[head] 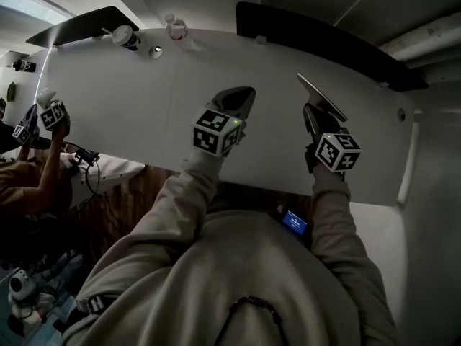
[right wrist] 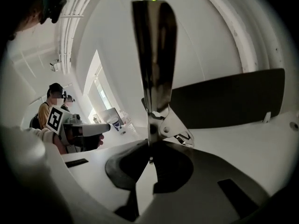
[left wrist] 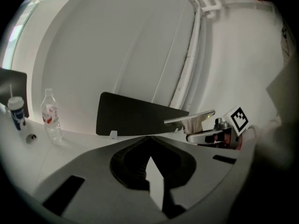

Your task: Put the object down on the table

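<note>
- A loose, pale beige-grey sweatshirt with long sleeves (head: 180, 207) that bunch at the wrists.
- The left gripper (head: 241, 96) and right gripper (head: 311, 112) have smooth grey shells that taper to dark jaws.
- Each gripper carries a white cube (head: 216, 132) printed with black square markers.

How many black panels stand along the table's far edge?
2. One black panel stands far left, behind the lidded cup; the other far right. More could lie out of frame.
</note>
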`<state>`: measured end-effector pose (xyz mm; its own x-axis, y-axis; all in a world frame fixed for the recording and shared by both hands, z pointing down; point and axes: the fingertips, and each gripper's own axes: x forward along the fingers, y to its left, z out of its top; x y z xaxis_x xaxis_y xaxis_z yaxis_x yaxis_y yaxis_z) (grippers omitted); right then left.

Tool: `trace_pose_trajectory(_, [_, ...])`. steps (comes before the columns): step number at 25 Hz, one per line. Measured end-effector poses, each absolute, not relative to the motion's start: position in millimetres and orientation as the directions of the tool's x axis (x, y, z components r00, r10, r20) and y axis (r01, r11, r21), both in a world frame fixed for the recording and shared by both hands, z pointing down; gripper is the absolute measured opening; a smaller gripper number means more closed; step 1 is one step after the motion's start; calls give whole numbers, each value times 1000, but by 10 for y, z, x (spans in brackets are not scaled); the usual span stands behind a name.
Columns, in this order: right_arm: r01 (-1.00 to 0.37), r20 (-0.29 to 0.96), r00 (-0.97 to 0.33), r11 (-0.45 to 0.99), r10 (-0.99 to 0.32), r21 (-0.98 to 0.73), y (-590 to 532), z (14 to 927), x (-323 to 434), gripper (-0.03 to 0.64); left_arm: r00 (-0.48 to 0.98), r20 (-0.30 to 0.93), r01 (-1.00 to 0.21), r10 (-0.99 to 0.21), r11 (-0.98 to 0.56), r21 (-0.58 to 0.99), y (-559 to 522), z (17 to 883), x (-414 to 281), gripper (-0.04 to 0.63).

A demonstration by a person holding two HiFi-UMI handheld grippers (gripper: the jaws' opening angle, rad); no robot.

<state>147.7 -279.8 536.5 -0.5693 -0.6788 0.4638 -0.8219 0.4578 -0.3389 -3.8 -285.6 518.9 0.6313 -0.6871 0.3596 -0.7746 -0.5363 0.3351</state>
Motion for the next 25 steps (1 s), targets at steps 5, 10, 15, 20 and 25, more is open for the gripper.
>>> trace_pose_trajectory(5, [-813, 523, -582, 425, -622, -399, -2665, 5980, 1470, 32, 624, 396, -779, -674, -500, 378, -2853, 5554, -85, 5])
trace_pose_trajectory(10, [-806, 561, -590, 380, -580, -454, -2590, 6393, 1461, 32, 625, 444, -779, -642, -486, 396, -2756, 5927, -30, 6])
trace_pose_trajectory(15, [-800, 579, -597, 357, -555, -482, -2548, 6700, 1417, 32, 635, 475, -772, -610, -476, 422, -2661, 6215, 19, 6])
trace_pose_trajectory(20, [-775, 573, -621, 307, -535, -553, -2504, 6915, 1359, 32, 632, 503, -775, -589, -461, 432, -2586, 6418, -12, 6])
trace_pose_trajectory(25, [-748, 566, -649, 294, -508, -594, -2393, 7068, 1261, 32, 637, 521, -771, -568, -465, 436, -2495, 6541, 17, 5])
